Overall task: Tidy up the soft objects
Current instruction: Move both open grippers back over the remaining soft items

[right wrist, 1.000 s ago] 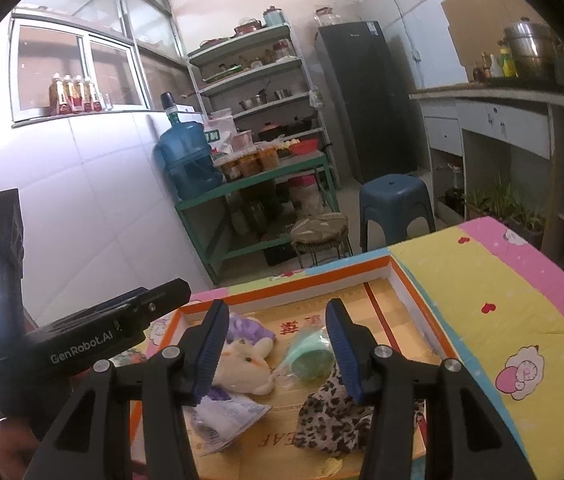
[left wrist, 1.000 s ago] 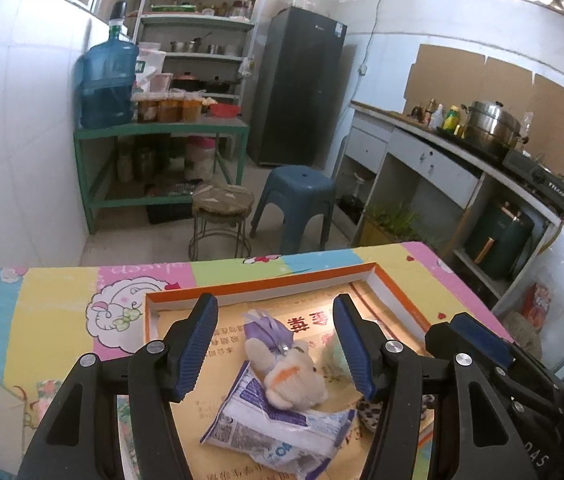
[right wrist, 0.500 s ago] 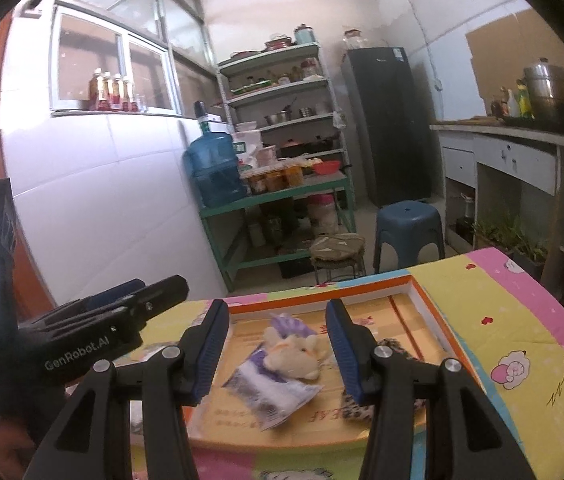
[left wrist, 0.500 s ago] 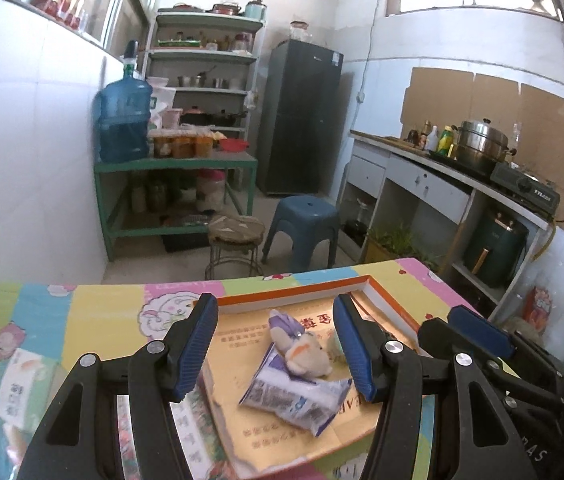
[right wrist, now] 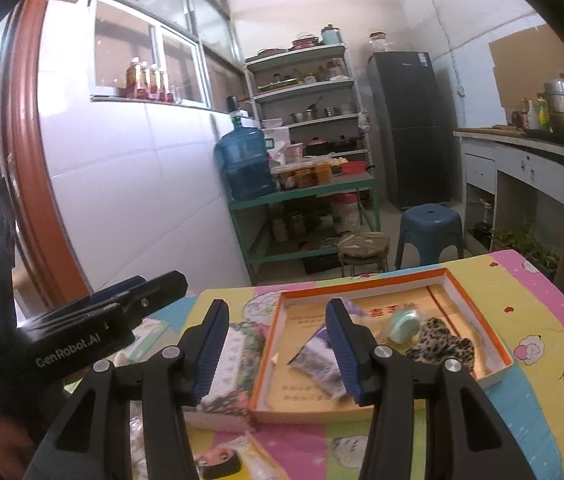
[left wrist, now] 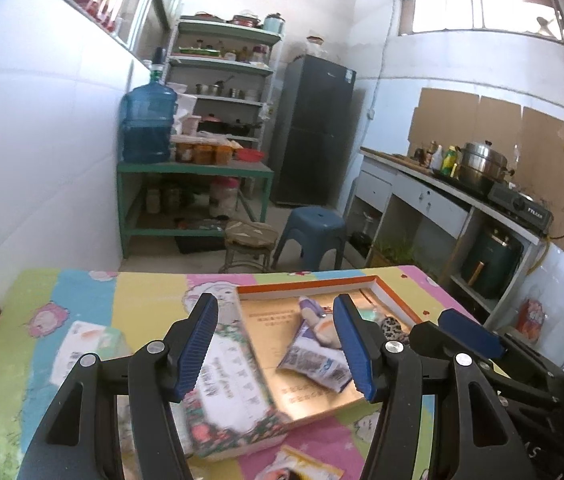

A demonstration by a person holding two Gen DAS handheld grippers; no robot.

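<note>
Your left gripper (left wrist: pixel 276 346) hangs above the counter (left wrist: pixel 150 288) with its jaws wide apart and nothing between them. Under its left jaw lies a flat floral-patterned box (left wrist: pixel 234 396), touching the left side of the orange-rimmed tray (left wrist: pixel 309 282), which serves as the landmark here.

Inside the tray, toward its left half, a crinkled snack packet (left wrist: pixel 313 360) lies flat, and a small plush toy (left wrist: pixel 317 322) rests just behind it, overlapping its far edge. Both sit ahead of and below the left jaws, close to the right jaw but not touched by it.

Your right gripper (right wrist: pixel 278 346) also hovers with jaws parted and empty, held over the tray's left rim. Its right jaw covers part of the snack packet and hides most of the plush toy.

Toward the tray's right half, a pale green round soft item (right wrist: pixel 403 326) lies beside a leopard-print cloth (right wrist: pixel 439 344), the two touching. Both are to the right of the right jaws, outside the gap.
</note>
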